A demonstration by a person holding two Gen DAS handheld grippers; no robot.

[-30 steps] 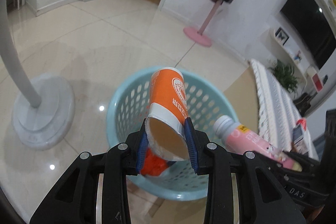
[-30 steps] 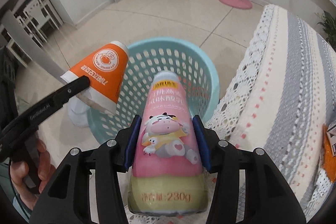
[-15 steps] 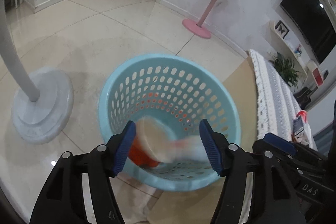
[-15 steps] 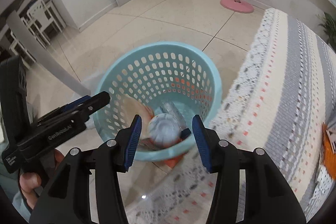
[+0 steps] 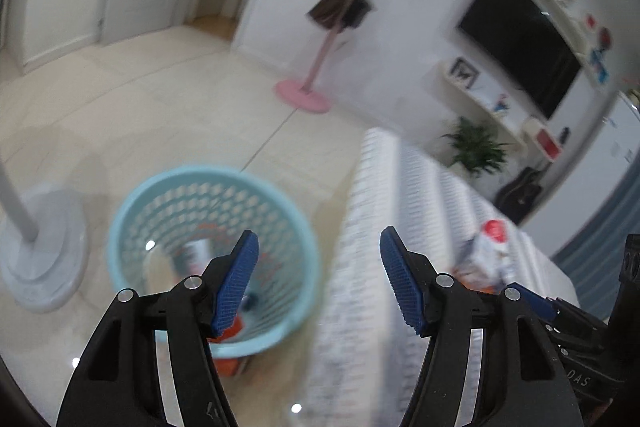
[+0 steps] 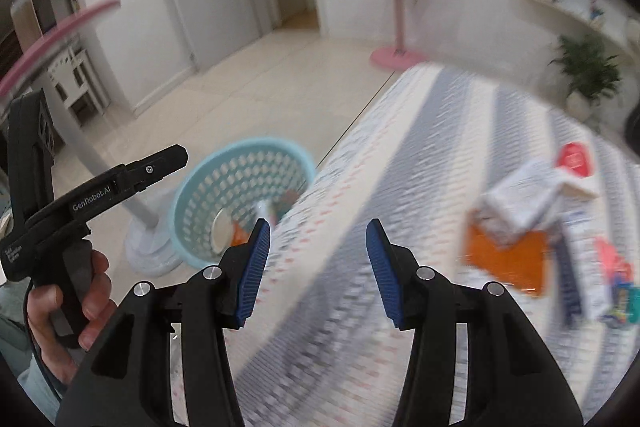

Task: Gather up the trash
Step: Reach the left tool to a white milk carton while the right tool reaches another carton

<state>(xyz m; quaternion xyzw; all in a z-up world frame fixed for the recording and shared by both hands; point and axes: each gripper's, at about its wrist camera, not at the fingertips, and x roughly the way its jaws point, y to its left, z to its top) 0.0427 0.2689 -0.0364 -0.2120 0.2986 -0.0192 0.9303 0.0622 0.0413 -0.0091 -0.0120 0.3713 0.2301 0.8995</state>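
Note:
A light blue mesh basket [image 5: 132, 203] stands on the floor beside the table; it also shows in the right wrist view [image 6: 200, 187]. Inside lie the orange cup [image 6: 236, 235] and a bottle [image 6: 264, 211], blurred. My left gripper [image 5: 318, 277] is open and empty, above the basket's right rim and the table edge. My right gripper [image 6: 318, 269] is open and empty over the striped tablecloth [image 6: 420, 167]. More trash lies on the cloth: white and orange packets [image 6: 516, 227], also in the left wrist view [image 5: 488, 259].
A white stand base [image 5: 36, 259] sits left of the basket. A pink coat rack [image 5: 316, 67] with bags stands at the far wall. A potted plant [image 5: 474, 147] and a TV [image 5: 520, 39] are at the right. Both views are motion-blurred.
Both grippers opened and dropped the orange cup and the pink bottle into the basket. Both have since swung right and up, toward the table with the remaining packets.

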